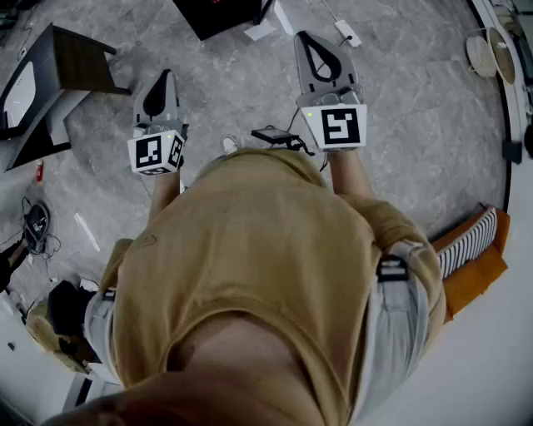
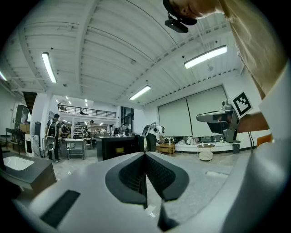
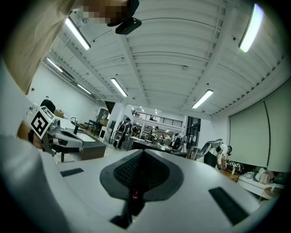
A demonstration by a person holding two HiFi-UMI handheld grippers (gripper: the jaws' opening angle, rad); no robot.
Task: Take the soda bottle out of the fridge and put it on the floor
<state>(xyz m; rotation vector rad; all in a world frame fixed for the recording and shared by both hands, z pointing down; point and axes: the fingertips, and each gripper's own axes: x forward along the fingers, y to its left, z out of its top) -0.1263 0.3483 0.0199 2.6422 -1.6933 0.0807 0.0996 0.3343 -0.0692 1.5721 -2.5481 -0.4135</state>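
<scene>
No soda bottle or fridge shows in any view. In the head view my left gripper point(image 1: 165, 76) and my right gripper point(image 1: 306, 37) are held level out in front of the person's tan shirt, over the grey marble floor point(image 1: 400, 125). The left gripper view has its jaws point(image 2: 145, 154) pressed together with nothing between them. In the right gripper view the jaws point(image 3: 143, 151) also meet, empty. Each gripper appears in the other's view: the right gripper point(image 2: 223, 119) at the far right, the left gripper point(image 3: 59, 136) at the far left.
A dark desk point(image 1: 71, 66) stands at the upper left and a black box point(image 1: 221, 15) at the top. An orange and striped cushion point(image 1: 475, 250) lies at the right. Cables and small devices point(image 1: 37, 225) lie on the floor at the left. People stand far off in the hall point(image 2: 54, 136).
</scene>
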